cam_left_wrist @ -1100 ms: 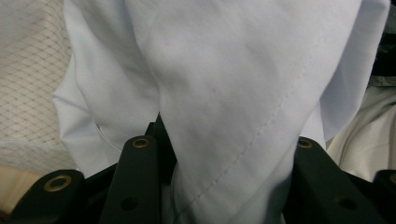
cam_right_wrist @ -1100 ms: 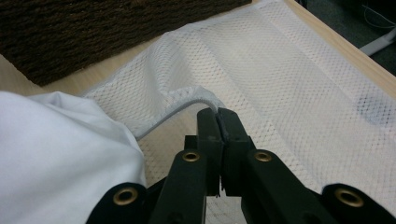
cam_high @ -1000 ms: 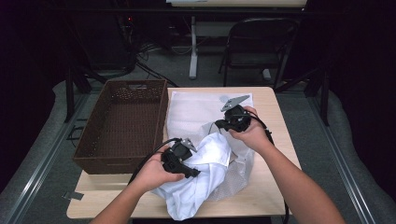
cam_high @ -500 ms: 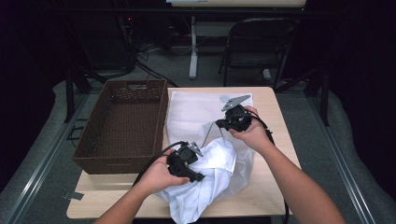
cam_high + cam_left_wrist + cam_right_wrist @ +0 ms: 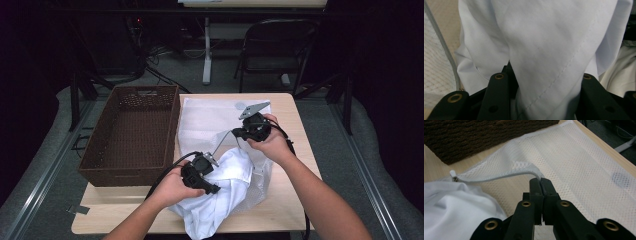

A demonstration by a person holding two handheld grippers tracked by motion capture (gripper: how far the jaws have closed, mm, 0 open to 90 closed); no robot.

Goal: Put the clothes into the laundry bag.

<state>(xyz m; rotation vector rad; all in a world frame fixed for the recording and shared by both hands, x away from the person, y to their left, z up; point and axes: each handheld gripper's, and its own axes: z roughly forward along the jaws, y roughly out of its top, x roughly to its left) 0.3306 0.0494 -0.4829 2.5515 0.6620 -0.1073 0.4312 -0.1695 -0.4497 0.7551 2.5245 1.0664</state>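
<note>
High view: left gripper, jaws part-closed, clamps white garment at table's 6 o'clock; right gripper, jaws shut, pinches mesh bag rim at centre.

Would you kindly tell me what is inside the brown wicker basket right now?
The wicker basket shows just its bare woven floor; nothing lies on the part in view. The strip of floor behind its near wall is hidden, so I cannot tell about that part.
</note>
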